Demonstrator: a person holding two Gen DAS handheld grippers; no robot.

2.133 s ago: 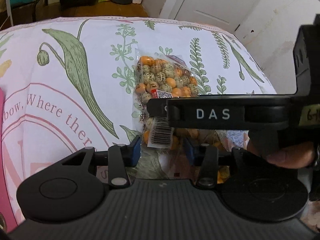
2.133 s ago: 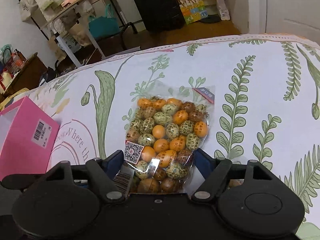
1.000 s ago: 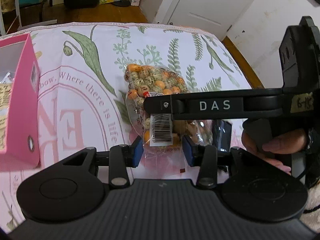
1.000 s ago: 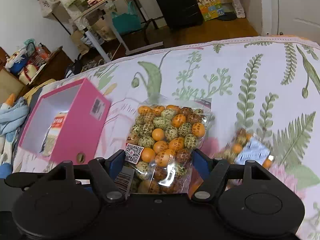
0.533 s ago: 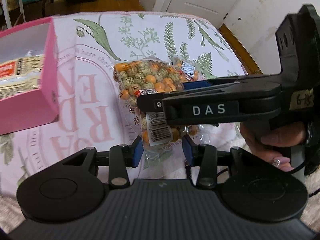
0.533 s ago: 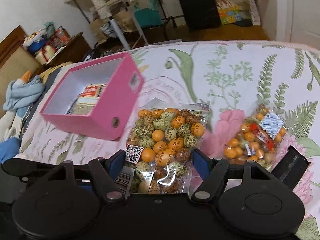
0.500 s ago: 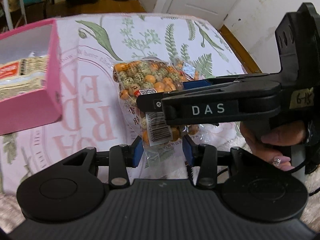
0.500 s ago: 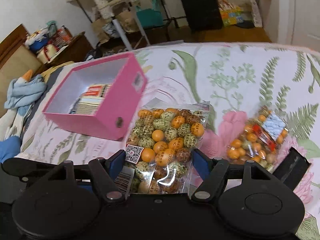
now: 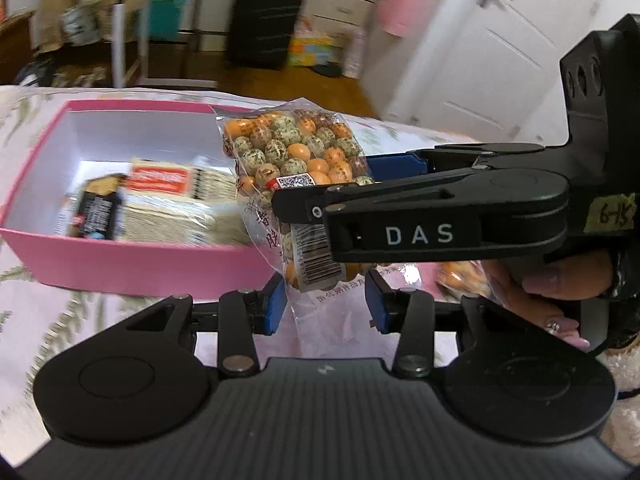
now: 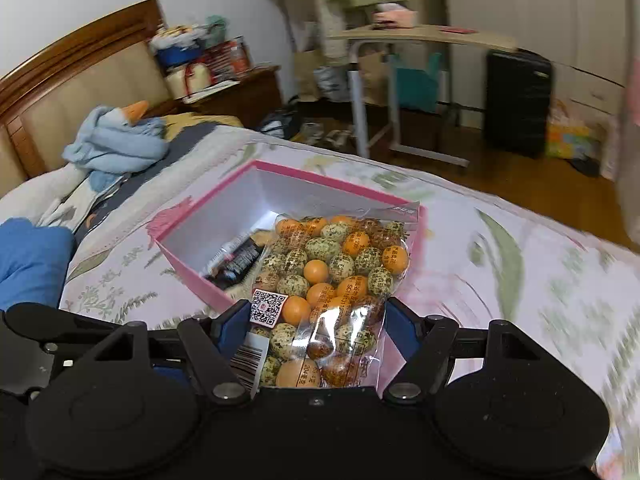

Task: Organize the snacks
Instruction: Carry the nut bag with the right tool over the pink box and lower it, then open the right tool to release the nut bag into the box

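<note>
Both grippers carry one snack bag (image 10: pixel 336 280) of orange and speckled coated nuts; right gripper (image 10: pixel 312 320) has its fingers spread wide and pressed on the bag's two sides, so the bag's long axis runs straight out ahead of them; left gripper (image 9: pixel 326 306) pinches the bag's lower sealed end between narrowly set fingers, right gripper crossing just above it; pink box (image 10: pixel 192 268) lies directly ahead of and below both sets of fingers, the bag's far end already over the open top near its right wall; packets (image 9: pixel 160 204) fill the box floor to the left; likely next is lowering forward and down; bed (image 10: pixel 500 280) carries the box.
</note>
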